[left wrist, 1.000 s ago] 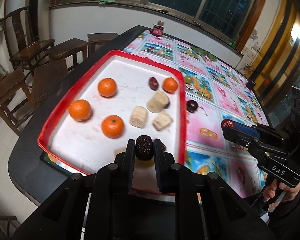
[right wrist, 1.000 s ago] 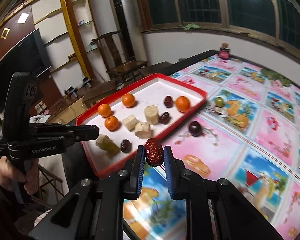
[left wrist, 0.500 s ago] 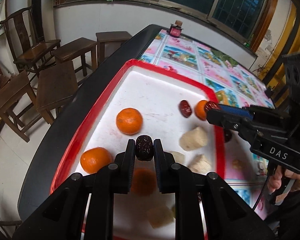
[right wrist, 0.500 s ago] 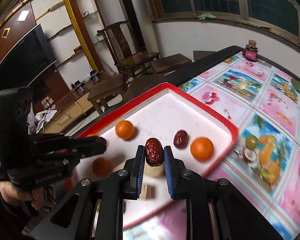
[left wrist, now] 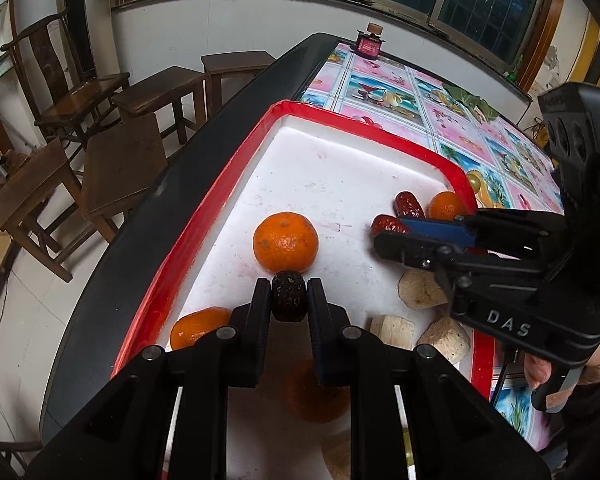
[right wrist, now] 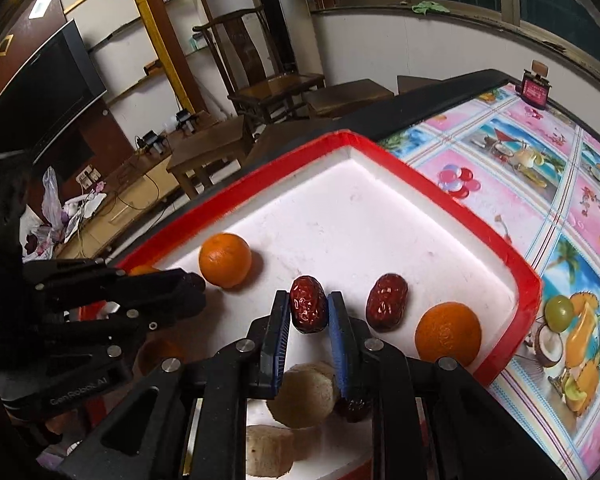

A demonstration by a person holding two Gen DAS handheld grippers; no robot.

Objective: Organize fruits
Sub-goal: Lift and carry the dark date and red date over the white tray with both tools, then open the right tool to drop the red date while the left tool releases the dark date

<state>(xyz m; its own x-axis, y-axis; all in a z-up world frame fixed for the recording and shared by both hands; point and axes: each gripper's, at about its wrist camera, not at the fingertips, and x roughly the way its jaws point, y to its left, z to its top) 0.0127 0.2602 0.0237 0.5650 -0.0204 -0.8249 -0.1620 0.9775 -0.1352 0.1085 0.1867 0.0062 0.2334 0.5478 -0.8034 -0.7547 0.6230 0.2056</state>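
Both grippers hover over the tray (left wrist: 204, 216), left gripper (left wrist: 288, 295) and right gripper (right wrist: 309, 314) each clamping a date, unreleased; oranges, dates already inside, seemingly most.

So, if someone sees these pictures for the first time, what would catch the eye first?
Probably the two grippers over the red-rimmed white tray, each shut on a dried date: the left gripper pinches a dark date just in front of a bright orange, and the right gripper pinches a red date beside another red date lying on the tray. The colourful fruit-print tablecloth to the tray's right also stands out.
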